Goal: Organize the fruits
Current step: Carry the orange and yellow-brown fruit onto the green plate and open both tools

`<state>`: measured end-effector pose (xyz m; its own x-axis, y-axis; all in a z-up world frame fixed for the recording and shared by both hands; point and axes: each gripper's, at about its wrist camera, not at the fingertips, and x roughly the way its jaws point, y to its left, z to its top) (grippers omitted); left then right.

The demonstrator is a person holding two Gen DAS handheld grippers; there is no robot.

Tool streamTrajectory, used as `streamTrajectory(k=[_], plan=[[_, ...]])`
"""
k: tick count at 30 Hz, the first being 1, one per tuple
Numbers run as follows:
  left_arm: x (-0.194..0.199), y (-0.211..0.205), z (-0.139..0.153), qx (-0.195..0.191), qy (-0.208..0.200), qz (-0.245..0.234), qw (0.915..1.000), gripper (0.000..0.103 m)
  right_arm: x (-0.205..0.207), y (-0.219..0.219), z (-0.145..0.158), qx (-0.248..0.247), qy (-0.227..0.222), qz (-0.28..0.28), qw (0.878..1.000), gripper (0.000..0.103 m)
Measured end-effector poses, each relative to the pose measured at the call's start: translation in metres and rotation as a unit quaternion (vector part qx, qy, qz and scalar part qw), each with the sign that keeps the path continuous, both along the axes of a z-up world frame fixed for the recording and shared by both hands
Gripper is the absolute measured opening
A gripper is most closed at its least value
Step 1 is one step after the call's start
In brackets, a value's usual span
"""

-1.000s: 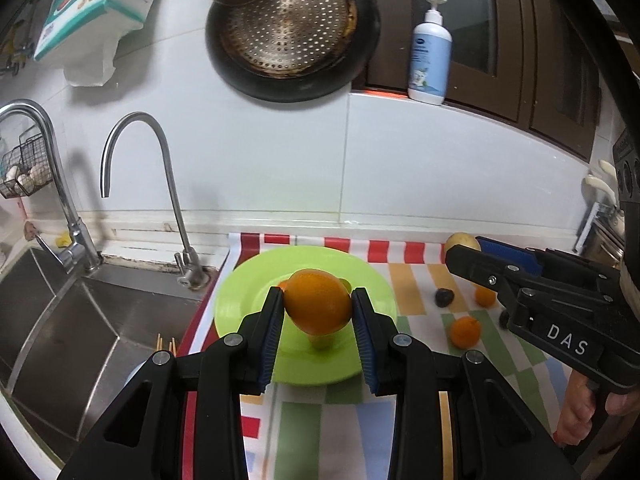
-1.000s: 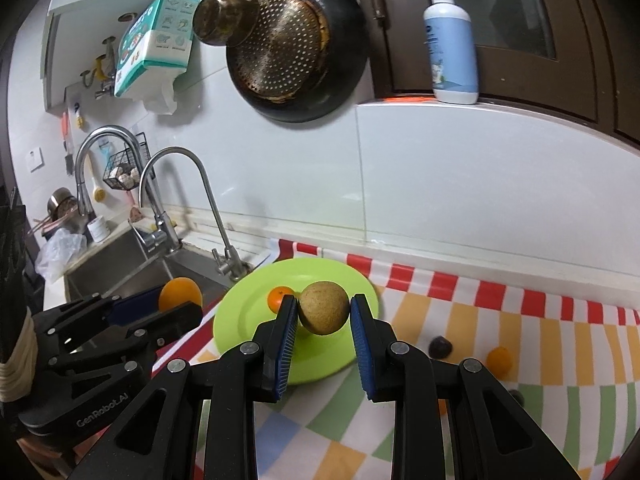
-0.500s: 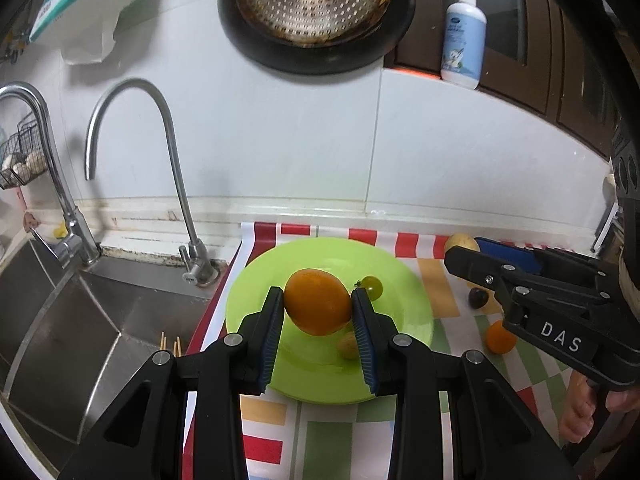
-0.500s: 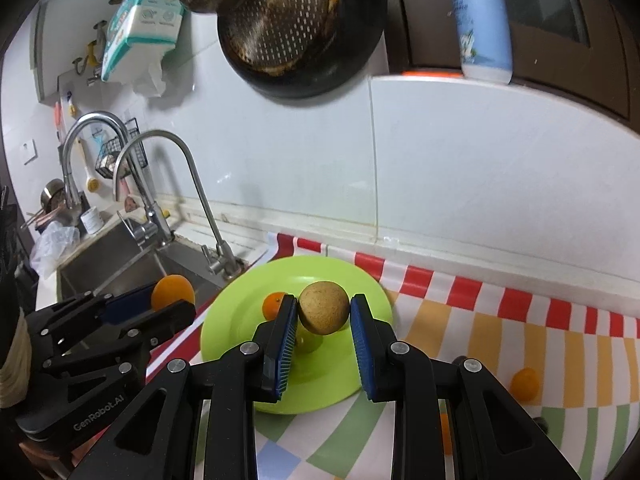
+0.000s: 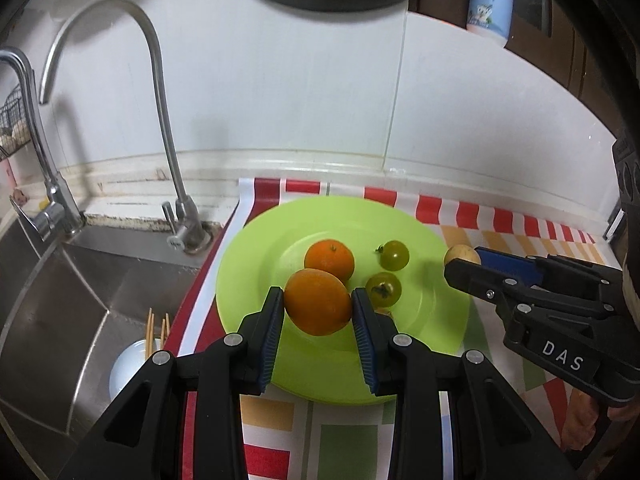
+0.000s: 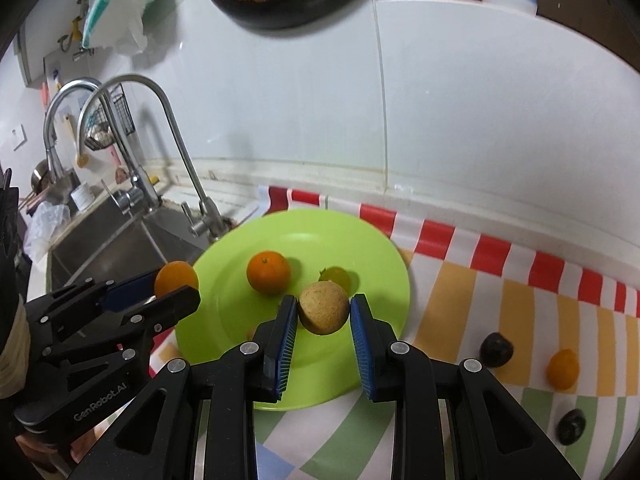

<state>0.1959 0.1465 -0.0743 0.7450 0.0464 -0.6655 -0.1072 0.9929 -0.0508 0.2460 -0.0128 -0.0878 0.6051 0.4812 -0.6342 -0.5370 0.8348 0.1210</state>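
Observation:
My left gripper [image 5: 318, 306] is shut on an orange [image 5: 318, 301] and hangs over the near part of the green plate [image 5: 256, 264]. On the plate lie a small orange [image 5: 329, 259] and two green tomatoes [image 5: 394, 255] [image 5: 385, 288]. My right gripper [image 6: 324, 314] is shut on a round brown fruit [image 6: 324, 309] above the plate's [image 6: 368, 248] right half. It also shows at the right in the left wrist view, with the brown fruit [image 5: 461, 255] at its tip. The left gripper's orange [image 6: 176, 278] shows at the left in the right wrist view.
A striped cloth [image 6: 500, 280] covers the counter; on it lie two dark fruits [image 6: 496, 350] [image 6: 571, 426] and a small orange [image 6: 563, 369]. A steel sink [image 5: 60, 300] with two taps [image 5: 160, 92] lies left of the plate, holding a bowl with chopsticks [image 5: 132, 364]. A white tiled wall stands behind.
Both grippers have come down and forward toward the plate, each still shut on its fruit. The plate and the fruit on it look larger and nearer.

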Motion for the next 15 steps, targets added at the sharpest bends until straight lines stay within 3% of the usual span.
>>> streamTrajectory(k=[15], plan=[[0.013, 0.003, -0.017, -0.006, 0.027, -0.01, 0.9996, 0.034, 0.01, 0.007, -0.021, -0.008, 0.028, 0.002, 1.0, 0.028]])
